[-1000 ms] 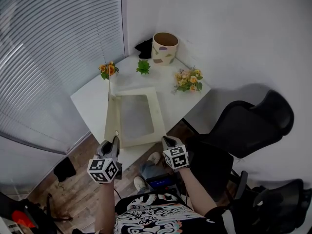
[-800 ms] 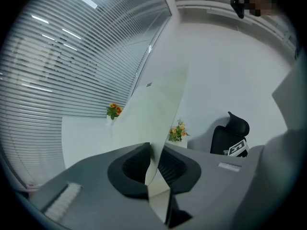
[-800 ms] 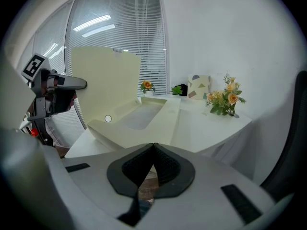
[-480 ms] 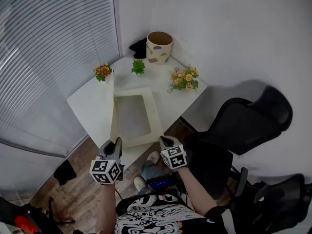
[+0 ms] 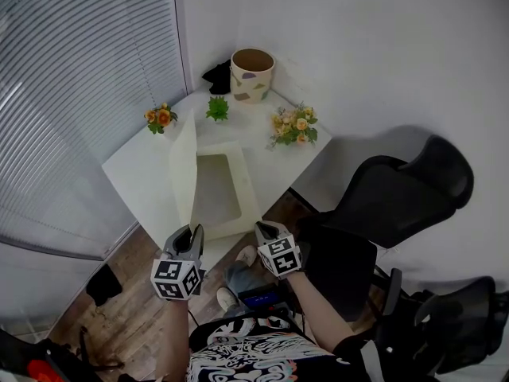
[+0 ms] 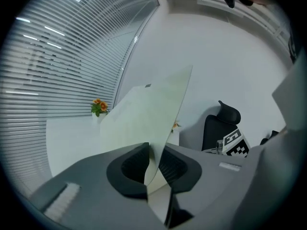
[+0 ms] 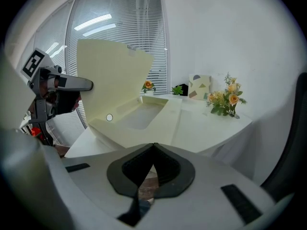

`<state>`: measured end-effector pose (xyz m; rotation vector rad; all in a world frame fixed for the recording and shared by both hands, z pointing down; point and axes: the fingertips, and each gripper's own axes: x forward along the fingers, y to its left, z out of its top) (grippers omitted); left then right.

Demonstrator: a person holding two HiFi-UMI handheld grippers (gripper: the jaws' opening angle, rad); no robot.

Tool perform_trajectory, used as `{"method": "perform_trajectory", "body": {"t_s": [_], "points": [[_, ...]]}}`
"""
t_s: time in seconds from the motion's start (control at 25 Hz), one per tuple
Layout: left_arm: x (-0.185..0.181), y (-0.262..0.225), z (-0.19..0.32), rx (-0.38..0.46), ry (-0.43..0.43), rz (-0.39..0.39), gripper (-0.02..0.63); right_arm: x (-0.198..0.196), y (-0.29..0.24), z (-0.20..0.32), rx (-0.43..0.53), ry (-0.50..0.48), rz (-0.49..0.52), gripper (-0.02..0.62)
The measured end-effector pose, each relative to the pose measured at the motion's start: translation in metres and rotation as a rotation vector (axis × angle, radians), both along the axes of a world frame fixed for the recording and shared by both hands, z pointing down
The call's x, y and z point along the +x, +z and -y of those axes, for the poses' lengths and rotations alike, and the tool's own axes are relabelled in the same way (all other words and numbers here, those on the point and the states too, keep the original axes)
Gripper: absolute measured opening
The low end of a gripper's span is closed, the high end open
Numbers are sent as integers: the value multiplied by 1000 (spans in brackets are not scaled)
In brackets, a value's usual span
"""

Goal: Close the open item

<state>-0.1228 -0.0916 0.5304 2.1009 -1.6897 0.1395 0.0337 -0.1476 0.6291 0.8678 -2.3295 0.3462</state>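
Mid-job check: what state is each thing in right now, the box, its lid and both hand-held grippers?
Box: open, lying flat on the table.
Lid: raised, roughly upright along the box's left side.
Left hand-held gripper: closed on the lid's near edge, with its jaws just now opening slightly.
Right hand-held gripper: shut, empty, held off the table's near edge.
Pot: upright at the far corner.
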Motion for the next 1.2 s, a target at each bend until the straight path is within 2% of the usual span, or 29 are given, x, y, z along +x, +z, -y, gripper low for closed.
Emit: {"method": "perform_trajectory", "body": {"t_s": [0.44, 1.2], "points": [[23, 11, 12, -45, 103, 37, 55, -1, 1, -1, 17, -23, -11, 3], [51, 37, 25, -153, 269, 196, 71, -3, 0, 0, 0, -21, 9, 3]]}}
